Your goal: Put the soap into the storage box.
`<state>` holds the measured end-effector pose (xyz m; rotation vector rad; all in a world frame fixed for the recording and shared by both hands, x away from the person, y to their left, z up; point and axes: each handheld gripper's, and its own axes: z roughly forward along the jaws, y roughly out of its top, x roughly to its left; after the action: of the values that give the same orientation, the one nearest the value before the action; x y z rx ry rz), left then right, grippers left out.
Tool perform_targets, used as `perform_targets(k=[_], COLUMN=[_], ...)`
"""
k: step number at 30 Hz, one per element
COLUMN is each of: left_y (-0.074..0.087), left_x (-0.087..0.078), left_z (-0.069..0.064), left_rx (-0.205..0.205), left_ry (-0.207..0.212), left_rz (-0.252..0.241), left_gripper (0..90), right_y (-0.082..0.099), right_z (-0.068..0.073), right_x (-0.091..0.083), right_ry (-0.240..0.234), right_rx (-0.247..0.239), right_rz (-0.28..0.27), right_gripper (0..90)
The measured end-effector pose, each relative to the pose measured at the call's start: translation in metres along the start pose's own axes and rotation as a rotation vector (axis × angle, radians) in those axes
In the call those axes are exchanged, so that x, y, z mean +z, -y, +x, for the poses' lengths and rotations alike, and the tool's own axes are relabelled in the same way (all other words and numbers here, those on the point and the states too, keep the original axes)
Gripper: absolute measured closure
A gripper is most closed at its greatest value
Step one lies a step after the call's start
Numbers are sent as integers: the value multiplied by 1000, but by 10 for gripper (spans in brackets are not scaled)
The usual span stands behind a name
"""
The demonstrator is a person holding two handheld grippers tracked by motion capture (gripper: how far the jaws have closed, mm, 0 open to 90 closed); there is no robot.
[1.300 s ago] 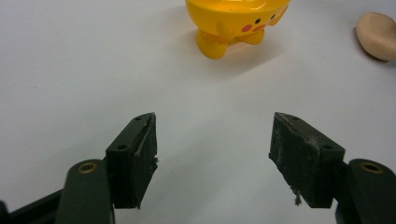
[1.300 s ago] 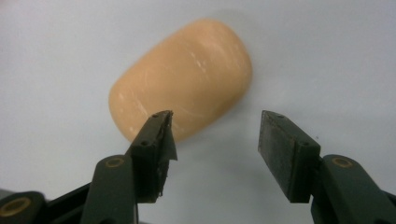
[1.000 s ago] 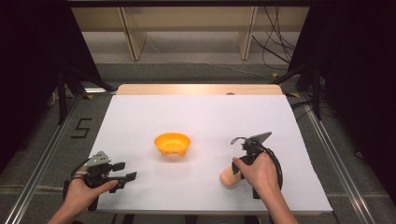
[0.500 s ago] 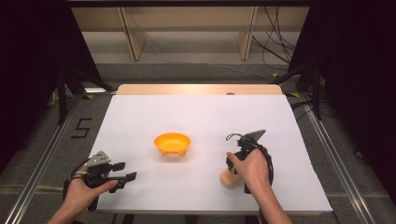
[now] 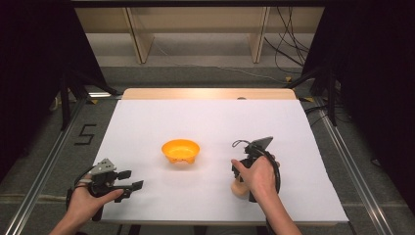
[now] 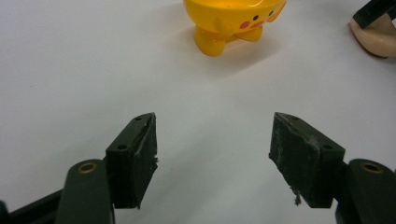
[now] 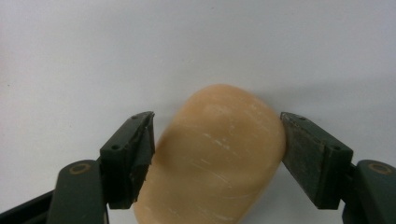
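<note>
Where the high view hides contact, right gripper (image 7: 217, 154) brackets bun (image 7: 212, 158).

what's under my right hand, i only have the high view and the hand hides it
observer: right gripper view shows a tan rounded lump lying on the table, between the jaws of the right gripper.
operator: clamped yet
observer: doesn't look like it. One jaw touches the lump, and the other seems to leave a thin gap.
operator: and the left one, anything in it
observer: no. In the left gripper view, the left gripper has its jaws wide apart over bare table, pointing toward the bowl, which has a small face and feet.
</note>
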<state>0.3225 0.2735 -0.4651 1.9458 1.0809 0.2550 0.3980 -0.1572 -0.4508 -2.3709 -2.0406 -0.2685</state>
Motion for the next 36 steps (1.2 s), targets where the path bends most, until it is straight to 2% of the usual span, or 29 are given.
perform_targets(k=[1, 3, 4, 5, 6, 7, 11, 12, 13, 14, 15, 16, 17, 21, 25, 27, 29, 30, 32, 34, 35, 36], left_y=[0, 0, 0, 0, 0, 0, 1, 1, 1, 1, 1, 1, 1, 1, 1, 1, 1, 1, 1, 1, 1, 1], left_x=[0, 1, 1, 1, 0, 1, 1, 1, 1, 2, 2, 2, 1, 2, 2, 2, 1, 1, 1, 2, 2, 2], left_z=[0, 0, 0, 0, 0, 0, 0, 0, 0, 0, 0, 0, 0, 0, -1, -1, -1, -1, 0, -1, -1, -1], left_rx=[0, 3, 2, 1, 2, -2, -2, -2, -2, -3, -3, -4, -4, 1, 6, 5, 6, 6, 21, 7, 7, 7], left_ry=[0, -3, -1, -2, -13, -3, -2, -2, -2, -2, -2, -1, 1, -2, -6, -2, 2, -2, -3, -6, -2, -2], left_rz=[0, -5, -4, -5, -3, -8, -5, -5, -5, -4, -4, -3, 1, 0, 4, 3, 11, 4, 17, 4, 5, 5], left_gripper=[316, 316, 316, 316, 317, 316, 316, 316, 316, 316, 316, 316, 316, 316, 316, 316, 316, 316, 316, 316, 316, 316], right_y=[0, 1, 2, 2, 2, 2, 3, 3, 4, 4, 4, 4, 4, 4, 7, 7, 7, 7, 10, 11, 11, 13], right_z=[0, 2, 5, 6, 10, 13, 15, 13, 15, 13, 13, 17, 14, 16, 18, 18, 17, 16, 17, 15, 12, 14], right_x=[0, 4, 5, 6, 5, 7, 7, 8, 7, 8, 8, 8, 9, 10, 10, 10, 10, 10, 9, 9, 9, 8], right_ry=[0, 15, 16, 25, 29, 38, 54, 63, 55, 65, 65, 60, 73, 80, 95, 89, 85, 87, 86, 84, 55, 65], right_rx=[0, -40, -31, -48, -18, -9, -84, -135, -148, -206, -206, -160, -246, -264, -311, -298, -311, -333, -309, -333, -348, -341], right_rz=[0, 35, 48, 51, 57, 51, 73, 68, 76, 81, 81, 88, 99, 101, 100, 98, 94, 82, 80, 71, 80, 67], right_gripper=[288, 296, 297, 305, 307, 308, 313, 314, 312, 308, 308, 307, 306, 308, 303, 300, 300, 300, 323, 328, 330, 331])
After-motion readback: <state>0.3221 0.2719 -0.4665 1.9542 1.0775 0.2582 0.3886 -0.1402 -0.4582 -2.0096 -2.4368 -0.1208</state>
